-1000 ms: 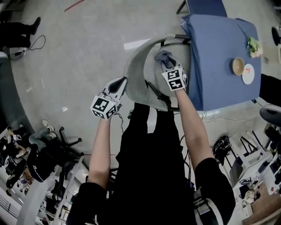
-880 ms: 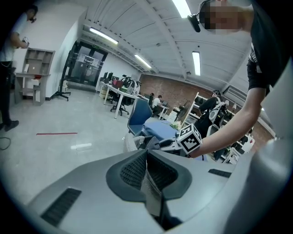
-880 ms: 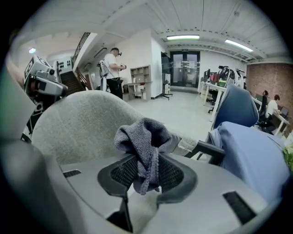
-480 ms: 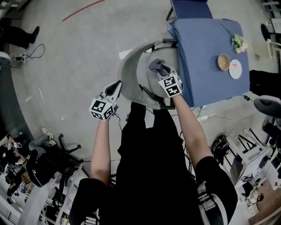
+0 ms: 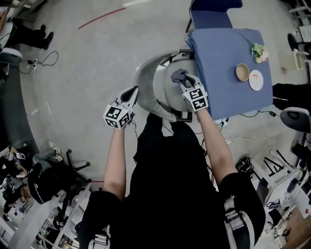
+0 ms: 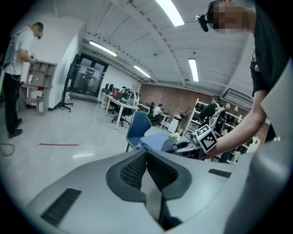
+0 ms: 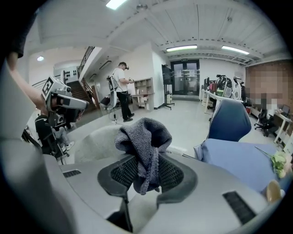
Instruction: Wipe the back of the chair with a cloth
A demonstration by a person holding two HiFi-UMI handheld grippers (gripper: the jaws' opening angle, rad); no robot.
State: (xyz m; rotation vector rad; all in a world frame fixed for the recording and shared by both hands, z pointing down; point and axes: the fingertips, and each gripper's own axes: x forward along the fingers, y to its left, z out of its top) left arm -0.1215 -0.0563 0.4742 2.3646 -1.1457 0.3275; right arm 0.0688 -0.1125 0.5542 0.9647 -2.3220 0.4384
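Observation:
The grey chair has a curved back (image 5: 145,78) and a round seat (image 5: 167,93) pushed up to the blue table. My right gripper (image 5: 183,80) hangs over the seat, inside the back's curve, shut on a bunched dark grey cloth (image 5: 177,75). In the right gripper view the cloth (image 7: 144,137) sticks up from between the jaws of the right gripper (image 7: 145,161), with the chair back (image 7: 98,137) just behind it to the left. My left gripper (image 5: 132,92) is at the outer left side of the back, its jaws shut on nothing (image 6: 146,154).
A blue-clothed table (image 5: 228,53) carries a bowl (image 5: 242,72), a plate (image 5: 256,80) and small flowers (image 5: 259,51). A blue chair (image 5: 211,12) stands beyond it. Office chairs and cables lie lower left, and a person (image 7: 121,89) stands far off by shelves.
The head view has shifted a little. Both grippers stay at about the same places beside the chair, the right one still holding the cloth.

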